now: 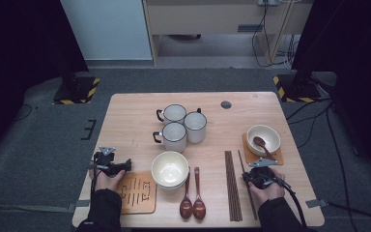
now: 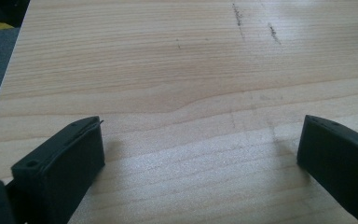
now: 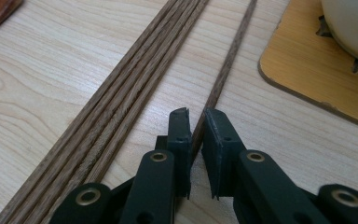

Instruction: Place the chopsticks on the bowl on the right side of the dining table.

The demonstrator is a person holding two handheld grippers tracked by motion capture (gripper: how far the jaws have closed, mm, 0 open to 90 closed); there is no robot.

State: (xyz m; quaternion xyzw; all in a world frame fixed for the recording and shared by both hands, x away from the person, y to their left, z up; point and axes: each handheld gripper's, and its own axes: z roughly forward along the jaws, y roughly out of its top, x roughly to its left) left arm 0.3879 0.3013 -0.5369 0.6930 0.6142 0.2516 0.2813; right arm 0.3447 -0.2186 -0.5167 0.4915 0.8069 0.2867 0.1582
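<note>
Right gripper [image 3: 196, 116] astride chopstick [image 3: 223, 70] — close-up

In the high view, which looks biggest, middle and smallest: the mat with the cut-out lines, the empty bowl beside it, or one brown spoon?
1. Mat, a bit bigger than the bowl.
2. Empty bowl.
3. Brown spoon, longer than the bowl is wide, but far thinner.

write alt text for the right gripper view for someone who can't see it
The right gripper has its two black jaws nearly shut around a single wooden chopstick lying on the table. A bundle of chopsticks lies side by side to its left, and a wooden coaster bearing a cream bowl sits at upper right.
</note>
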